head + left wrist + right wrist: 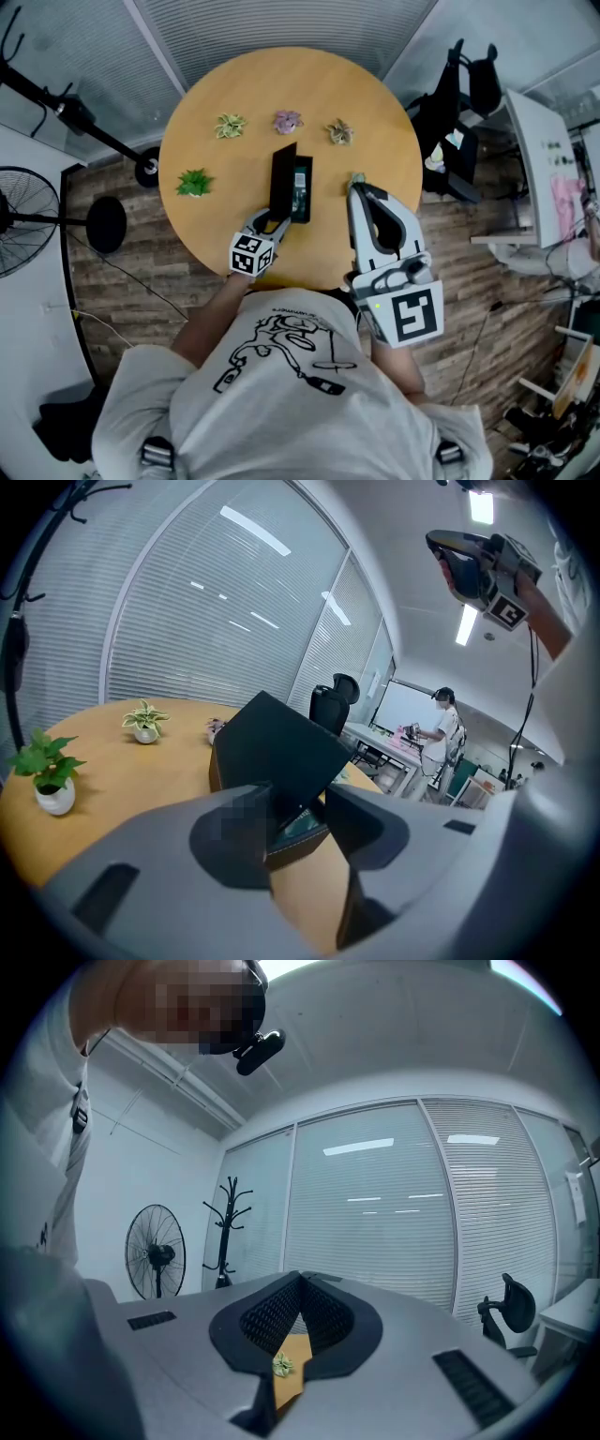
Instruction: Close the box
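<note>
Wooden table (253,84), one open black box (284,183), at least four plants (230,126)

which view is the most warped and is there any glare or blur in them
Left gripper view: strongest fisheye bend, dark corners, ceiling lights blown out, the black box looming large and slightly soft up close. Right gripper view: same curved dark rim, light streaks reflected on the blinds. Head view: evenly lit and sharp on the table, straight lines bowed near the edges.
</note>
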`<control>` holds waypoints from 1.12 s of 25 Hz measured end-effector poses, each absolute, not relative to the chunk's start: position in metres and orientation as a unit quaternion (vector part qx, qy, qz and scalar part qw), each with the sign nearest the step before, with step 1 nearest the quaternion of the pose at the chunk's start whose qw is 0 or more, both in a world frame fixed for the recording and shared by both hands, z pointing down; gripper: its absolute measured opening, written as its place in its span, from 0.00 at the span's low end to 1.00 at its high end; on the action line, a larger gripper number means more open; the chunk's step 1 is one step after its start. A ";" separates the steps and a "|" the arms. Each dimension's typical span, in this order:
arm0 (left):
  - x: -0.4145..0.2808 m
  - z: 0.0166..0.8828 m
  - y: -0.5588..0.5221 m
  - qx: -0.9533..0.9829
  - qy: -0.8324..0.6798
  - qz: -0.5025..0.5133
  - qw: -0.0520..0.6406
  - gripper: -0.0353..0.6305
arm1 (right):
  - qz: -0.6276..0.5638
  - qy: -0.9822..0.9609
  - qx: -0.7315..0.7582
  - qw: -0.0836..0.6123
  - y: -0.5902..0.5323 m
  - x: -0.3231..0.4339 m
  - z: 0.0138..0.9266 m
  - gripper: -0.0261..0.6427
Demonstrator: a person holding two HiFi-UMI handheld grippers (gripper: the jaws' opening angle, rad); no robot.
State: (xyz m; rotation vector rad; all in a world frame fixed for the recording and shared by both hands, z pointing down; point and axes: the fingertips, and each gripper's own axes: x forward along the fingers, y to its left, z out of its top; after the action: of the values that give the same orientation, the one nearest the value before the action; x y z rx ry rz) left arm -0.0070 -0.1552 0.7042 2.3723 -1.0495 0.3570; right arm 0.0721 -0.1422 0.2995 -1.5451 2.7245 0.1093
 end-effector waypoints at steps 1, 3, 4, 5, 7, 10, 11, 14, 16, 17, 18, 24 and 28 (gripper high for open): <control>-0.007 0.704 -0.155 0.876 -0.386 0.134 0.258 0.31 | 0.035 0.869 -0.493 0.004 -0.142 0.072 0.299 0.06; -0.005 0.705 -0.154 0.877 -0.383 0.138 0.256 0.31 | 0.036 0.870 -0.492 0.004 -0.142 0.072 0.298 0.06; -0.005 0.705 -0.154 0.877 -0.382 0.140 0.255 0.31 | 0.036 0.870 -0.492 0.004 -0.142 0.072 0.298 0.06; -0.005 0.705 -0.153 0.878 -0.381 0.142 0.255 0.31 | 0.036 0.870 -0.492 0.004 -0.142 0.072 0.298 0.06; -0.005 0.705 -0.153 0.878 -0.380 0.144 0.254 0.31 | 0.037 0.870 -0.492 0.004 -0.142 0.072 0.298 0.06; -0.004 0.708 -0.154 0.878 -0.379 0.147 0.253 0.32 | 0.038 0.869 -0.493 0.004 -0.142 0.073 0.299 0.06; -0.003 0.708 -0.154 0.878 -0.378 0.148 0.252 0.32 | 0.037 0.869 -0.493 0.004 -0.142 0.074 0.299 0.06; -0.002 0.709 -0.154 0.879 -0.376 0.151 0.251 0.32 | 0.037 0.869 -0.494 0.004 -0.142 0.076 0.300 0.06; -0.002 0.709 -0.154 0.879 -0.375 0.153 0.250 0.32 | 0.037 0.868 -0.495 0.004 -0.142 0.076 0.299 0.06; -0.002 0.708 -0.153 0.879 -0.375 0.154 0.249 0.32 | 0.037 0.868 -0.495 0.004 -0.142 0.076 0.299 0.06; -0.002 0.709 -0.153 0.879 -0.375 0.155 0.249 0.32 | 0.037 0.868 -0.495 0.004 -0.141 0.076 0.298 0.06; 0.000 0.711 -0.152 0.882 -0.370 0.163 0.241 0.32 | 0.037 0.867 -0.497 0.004 -0.141 0.077 0.300 0.06; 0.002 0.713 -0.152 0.883 -0.368 0.170 0.236 0.32 | 0.036 0.866 -0.498 0.004 -0.143 0.078 0.300 0.06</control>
State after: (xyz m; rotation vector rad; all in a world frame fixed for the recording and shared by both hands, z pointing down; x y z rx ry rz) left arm 0.0018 -0.1521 0.7129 2.4230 -1.0092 0.4670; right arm 0.0776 -0.1426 0.3001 -1.5606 2.7153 0.1137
